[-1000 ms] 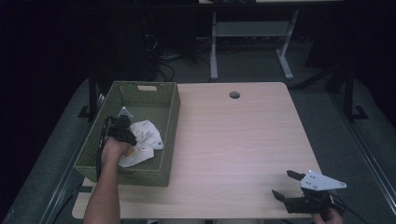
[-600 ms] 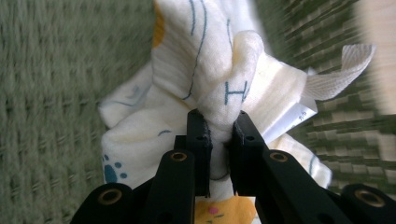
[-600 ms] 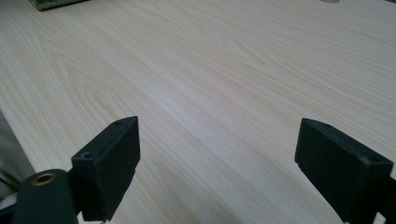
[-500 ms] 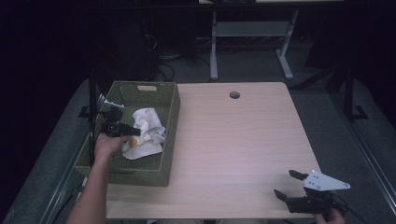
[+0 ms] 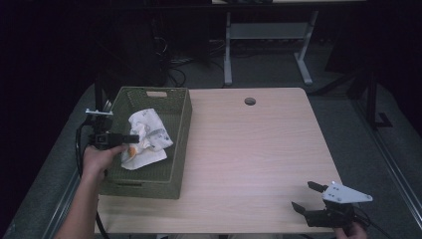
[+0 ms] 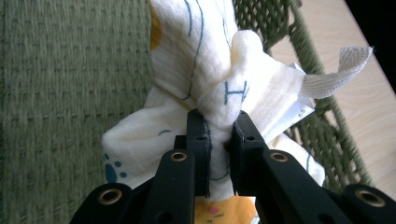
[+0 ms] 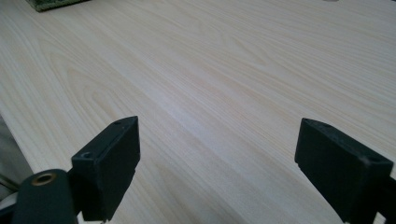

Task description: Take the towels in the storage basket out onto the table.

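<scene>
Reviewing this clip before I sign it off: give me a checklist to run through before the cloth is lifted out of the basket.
1. Left gripper shut on the cloth: ok.
2. Grip takes a thick fold, not a thin edge: ok.
3. Cloth free of the basket: not ok, its lower part lies inside.
4. Cloth snagged on the weave: cannot tell.
5. Right gripper open above bare table: ok.

Dim room, grey floor [image 5: 278, 79], metal frame [image 5: 228, 47]
</scene>
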A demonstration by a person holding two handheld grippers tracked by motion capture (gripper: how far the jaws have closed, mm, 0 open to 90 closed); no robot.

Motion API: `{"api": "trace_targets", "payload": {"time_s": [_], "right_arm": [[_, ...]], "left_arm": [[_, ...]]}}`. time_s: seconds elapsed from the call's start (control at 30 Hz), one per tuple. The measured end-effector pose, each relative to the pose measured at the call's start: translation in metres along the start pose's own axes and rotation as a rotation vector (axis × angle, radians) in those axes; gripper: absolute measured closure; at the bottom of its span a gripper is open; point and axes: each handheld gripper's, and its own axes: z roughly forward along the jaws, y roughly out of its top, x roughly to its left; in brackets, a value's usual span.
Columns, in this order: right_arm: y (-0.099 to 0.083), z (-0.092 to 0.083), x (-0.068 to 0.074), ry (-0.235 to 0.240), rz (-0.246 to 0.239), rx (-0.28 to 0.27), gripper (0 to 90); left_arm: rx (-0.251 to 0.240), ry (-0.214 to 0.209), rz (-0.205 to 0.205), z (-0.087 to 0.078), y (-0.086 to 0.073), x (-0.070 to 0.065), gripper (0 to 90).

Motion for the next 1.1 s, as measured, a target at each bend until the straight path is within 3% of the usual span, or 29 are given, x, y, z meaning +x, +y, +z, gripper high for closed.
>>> {"api": "trace_targets", "payload": {"time_s": [0.3,0.47,0.7,0.9,1.1], "right_arm": [[0.0,0.0,0.0,-0.001,0.004,0.0,13.9],[-0.001,-0.002,-0.001,-0.007,0.018,-0.006,13.8],[0.0,0.001,0.0,-0.007,0.001,-0.001,13.8],[0.0,0.001,-0.001,-0.01,0.015,0.005,13.9],[-0.002,-0.003,-0.004,-0.026,0.028,-0.005,13.8]], "left_arm": [[-0.041,-0.049,-0.001,-0.008,-0.001,-0.003,80.2],[-0.066,-0.086,-0.012,-0.013,-0.004,-0.002,80.2],[-0.084,-0.133,-0.03,-0.02,-0.006,0.002,80.2],[-0.13,-0.184,-0.048,-0.027,-0.006,0.002,80.2],[-0.148,-0.202,-0.036,-0.035,-0.003,-0.001,80.2]]}}
